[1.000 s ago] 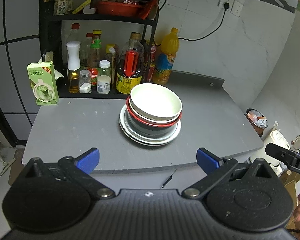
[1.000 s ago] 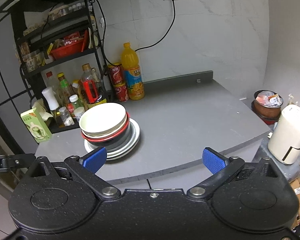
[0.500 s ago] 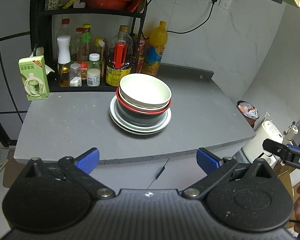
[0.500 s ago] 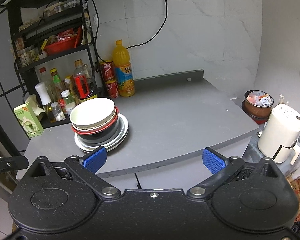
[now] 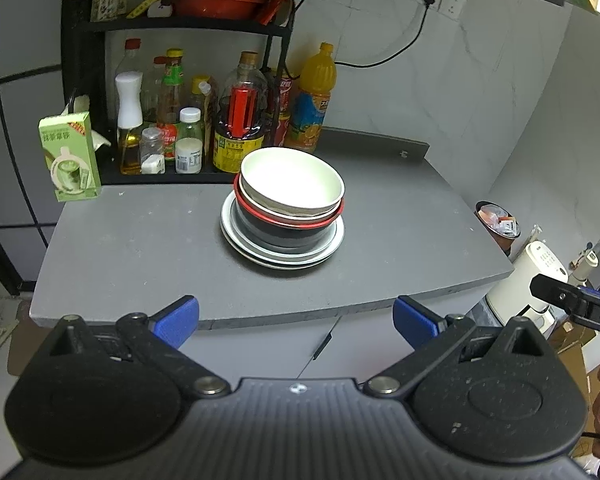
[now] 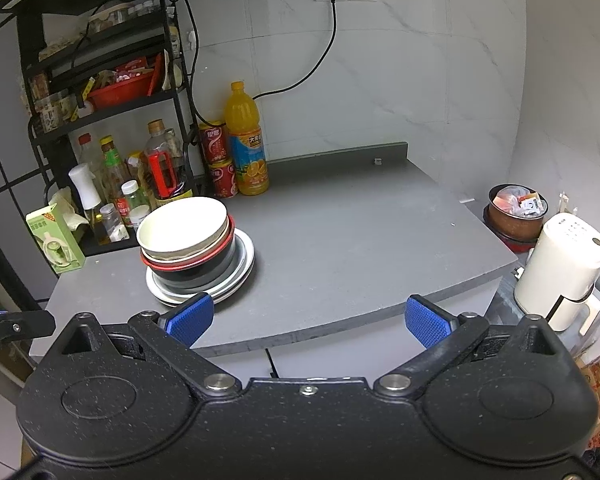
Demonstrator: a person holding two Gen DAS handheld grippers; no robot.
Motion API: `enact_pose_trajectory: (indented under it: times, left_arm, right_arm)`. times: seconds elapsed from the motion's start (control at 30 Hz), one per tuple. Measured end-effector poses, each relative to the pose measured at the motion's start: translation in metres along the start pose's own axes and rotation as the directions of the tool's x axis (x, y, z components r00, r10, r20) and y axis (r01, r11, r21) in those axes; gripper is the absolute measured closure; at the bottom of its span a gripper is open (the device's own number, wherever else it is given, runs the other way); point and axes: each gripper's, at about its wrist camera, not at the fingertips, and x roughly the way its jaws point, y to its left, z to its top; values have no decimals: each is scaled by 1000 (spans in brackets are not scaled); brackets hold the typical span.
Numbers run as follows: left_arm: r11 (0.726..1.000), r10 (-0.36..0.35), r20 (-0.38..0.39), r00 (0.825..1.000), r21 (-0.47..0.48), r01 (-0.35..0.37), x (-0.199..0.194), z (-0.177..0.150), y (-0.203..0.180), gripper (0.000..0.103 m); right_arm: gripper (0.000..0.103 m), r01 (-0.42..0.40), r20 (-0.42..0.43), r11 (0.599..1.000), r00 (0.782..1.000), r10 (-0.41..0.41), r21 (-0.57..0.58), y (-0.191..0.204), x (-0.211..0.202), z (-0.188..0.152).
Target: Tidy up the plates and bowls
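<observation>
A stack of dishes stands on the grey counter (image 5: 148, 256): a cream bowl (image 5: 292, 178) on top, a red-rimmed bowl (image 5: 288, 219) under it, a dark bowl, then white plates (image 5: 284, 254) at the bottom. The stack also shows in the right wrist view (image 6: 188, 236). My left gripper (image 5: 296, 322) is open and empty, held in front of the counter's front edge. My right gripper (image 6: 308, 318) is open and empty, also in front of the counter edge, right of the stack.
A black rack (image 5: 84, 80) with sauce bottles (image 5: 236, 120) stands at the back left. A green carton (image 5: 70, 162) sits at the left. An orange juice bottle (image 6: 246, 140) and red cans (image 6: 220, 162) stand behind the stack. A white kettle (image 6: 560, 268) and a bin (image 6: 516, 210) are off the right.
Both grippers have drawn back from the counter, so the stack looks farther and the front edge shows. The dishes have not moved. Both stay open.
</observation>
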Motion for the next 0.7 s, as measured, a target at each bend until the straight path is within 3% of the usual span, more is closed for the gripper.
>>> enact_pose_trajectory:
  times: [0.7]
  left_arm:
    - [999, 11, -1, 1000, 37, -10, 0, 4, -11, 1]
  right_arm:
    - [0, -10, 0, 1000, 1000, 10, -17, 0, 0, 0]
